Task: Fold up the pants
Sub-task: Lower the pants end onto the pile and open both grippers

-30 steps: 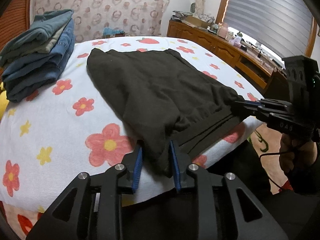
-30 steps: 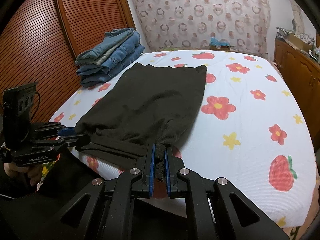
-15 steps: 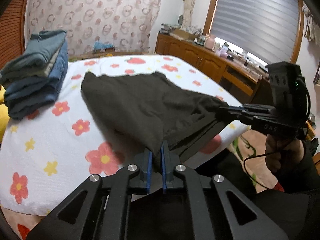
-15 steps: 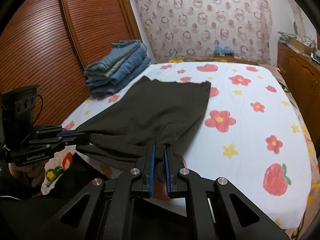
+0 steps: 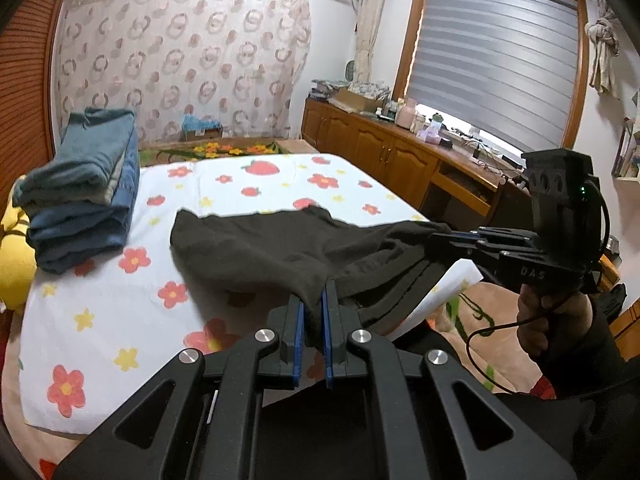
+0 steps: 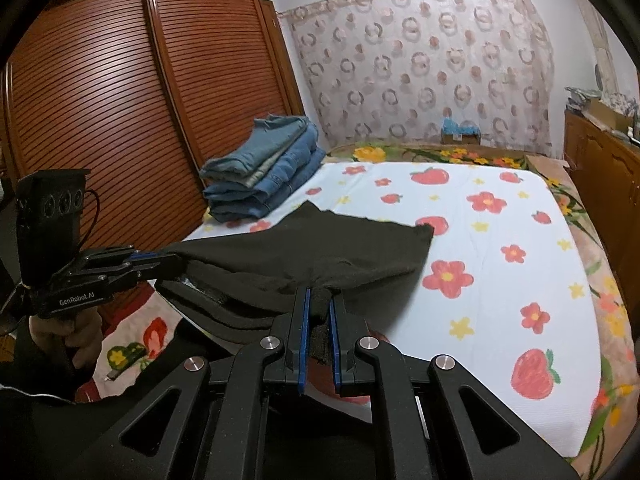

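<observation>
In the left wrist view the left tongs (image 5: 312, 312) sit nearest, at 6 o'clock, their blue pads pinched narrow on a bunched corner of the black pants (image 5: 264, 248). In the right wrist view the right tongs (image 6: 318, 312) are likewise clamped on the other near corner of the pants (image 6: 320, 256), a roll of dark cloth standing between the pads. Each tool shows in the other's view: the right tongs (image 5: 440, 238) at 3 o'clock, the left tongs (image 6: 168, 258) at 9 o'clock. The near edge of the pants is lifted off the bed (image 5: 100, 300), while the far edge lies on the flowered sheet. Beyond, at 10 o'clock in the left view, a stack of folded jeans (image 5: 84, 196) rests on the bed. Farthest off hang a patterned curtain (image 5: 180, 80) and a louvred wardrobe (image 6: 120, 100).
</observation>
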